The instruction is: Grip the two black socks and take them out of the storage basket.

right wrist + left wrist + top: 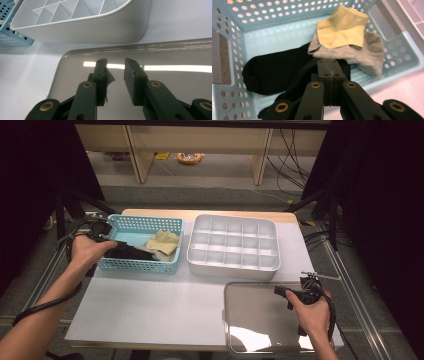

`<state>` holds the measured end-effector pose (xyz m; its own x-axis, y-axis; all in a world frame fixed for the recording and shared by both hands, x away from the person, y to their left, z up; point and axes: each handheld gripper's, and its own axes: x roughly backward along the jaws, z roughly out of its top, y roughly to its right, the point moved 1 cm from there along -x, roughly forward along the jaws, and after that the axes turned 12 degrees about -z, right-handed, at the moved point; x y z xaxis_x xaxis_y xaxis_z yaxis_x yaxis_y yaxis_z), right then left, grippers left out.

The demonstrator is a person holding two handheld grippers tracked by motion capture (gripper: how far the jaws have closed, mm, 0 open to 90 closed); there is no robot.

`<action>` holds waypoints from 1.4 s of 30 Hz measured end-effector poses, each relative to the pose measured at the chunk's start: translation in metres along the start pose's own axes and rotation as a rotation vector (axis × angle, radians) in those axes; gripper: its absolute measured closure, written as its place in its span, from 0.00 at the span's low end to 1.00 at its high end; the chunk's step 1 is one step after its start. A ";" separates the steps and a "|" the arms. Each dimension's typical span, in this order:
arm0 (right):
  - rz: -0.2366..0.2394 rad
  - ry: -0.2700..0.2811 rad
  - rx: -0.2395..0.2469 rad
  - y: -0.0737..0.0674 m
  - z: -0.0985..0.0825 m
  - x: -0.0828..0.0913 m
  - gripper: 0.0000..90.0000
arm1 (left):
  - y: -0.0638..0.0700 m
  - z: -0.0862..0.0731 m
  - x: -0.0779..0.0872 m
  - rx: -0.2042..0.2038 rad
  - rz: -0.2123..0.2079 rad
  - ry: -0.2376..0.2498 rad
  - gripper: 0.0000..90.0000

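Nearest you, your right gripper (281,291) hangs over the shiny metal tray (250,340) at the table's near right corner; in the right gripper view its jaws stand apart with nothing between them, pads (131,75) bare, pointing across the tray toward the white divided organizer (233,245) beyond it. Your right hand (311,312) wraps the body, cable trailing. Farther off at the left, your left gripper (107,240) sits at the near-left end of the blue basket (142,266), jaws pressed together. In the left gripper view their tips meet over a fold of the black sock (269,70), but whether cloth is actually pinched between them I cannot tell. The black sock lies flat on the basket floor, long axis along the basket's length; in the left gripper view one rounded end points to picture left and the other end runs under the jaws. Beyond it, the grey sock (364,55) lies crumpled, touching the black one, with the yellow sock (340,28) on top of the grey. White organizer just beside the basket, apart from it.
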<state>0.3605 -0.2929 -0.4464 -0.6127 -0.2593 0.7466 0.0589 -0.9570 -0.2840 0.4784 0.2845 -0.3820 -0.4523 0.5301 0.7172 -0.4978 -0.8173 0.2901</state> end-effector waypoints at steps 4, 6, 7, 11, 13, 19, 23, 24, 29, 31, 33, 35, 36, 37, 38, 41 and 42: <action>-0.008 -0.013 -0.006 -0.002 0.000 0.000 0.80 | 0.010 -0.007 0.001 -0.019 -0.019 0.021 1.00; 0.001 -0.009 -0.001 -0.002 0.000 -0.001 0.80 | 0.014 -0.010 0.001 -0.030 -0.022 0.029 1.00; 0.003 -0.009 -0.001 -0.002 0.000 -0.001 0.80 | 0.016 -0.011 0.001 -0.037 -0.025 0.026 1.00; -0.003 0.002 0.011 -0.002 0.000 -0.002 0.80 | 0.019 -0.015 0.001 -0.044 -0.043 0.012 1.00; -0.004 0.003 0.012 -0.002 0.000 -0.002 0.80 | 0.021 -0.016 0.002 -0.044 -0.041 0.022 1.00; -0.004 -0.025 -0.030 -0.006 -0.001 0.000 0.80 | 0.030 -0.021 0.003 -0.071 -0.068 0.025 1.00; -0.001 -0.032 -0.039 -0.007 -0.001 -0.001 0.80 | 0.035 -0.026 0.002 -0.086 -0.084 0.011 1.00; 0.001 -0.032 -0.039 -0.007 -0.001 -0.001 0.80 | 0.036 -0.028 0.001 -0.089 -0.089 0.013 1.00; -0.004 -0.036 -0.038 -0.007 -0.001 -0.001 0.80 | 0.040 -0.037 -0.001 -0.089 -0.122 -0.030 1.00; -0.004 -0.022 -0.010 -0.005 -0.001 -0.003 0.80 | 0.041 -0.040 -0.002 -0.089 -0.135 -0.033 1.00; -0.003 -0.025 -0.006 -0.005 -0.001 -0.004 0.80 | 0.043 -0.041 -0.002 -0.092 -0.140 -0.040 1.00; -0.012 -0.021 0.005 -0.004 -0.001 -0.004 0.80 | 0.045 -0.042 -0.002 -0.099 -0.143 -0.035 1.00; -0.011 -0.022 0.005 -0.005 -0.001 -0.004 0.80 | 0.046 -0.043 -0.002 -0.102 -0.143 -0.042 1.00; -0.009 -0.023 0.003 -0.005 -0.001 -0.004 0.80 | 0.047 -0.044 -0.002 -0.106 -0.148 -0.034 1.00; -0.009 -0.023 0.002 -0.005 -0.001 -0.004 0.80 | 0.048 -0.044 -0.002 -0.107 -0.146 -0.041 1.00; -0.006 -0.026 -0.001 -0.005 -0.001 -0.003 0.80 | 0.051 -0.048 -0.002 -0.115 -0.154 -0.049 1.00; -0.007 -0.025 0.000 -0.004 -0.001 -0.003 0.80 | 0.052 -0.048 -0.002 -0.122 -0.157 -0.061 1.00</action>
<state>0.3615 -0.2877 -0.4482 -0.5935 -0.2556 0.7631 0.0550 -0.9589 -0.2784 0.4178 0.2521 -0.3991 -0.3183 0.6307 0.7078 -0.6462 -0.6906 0.3248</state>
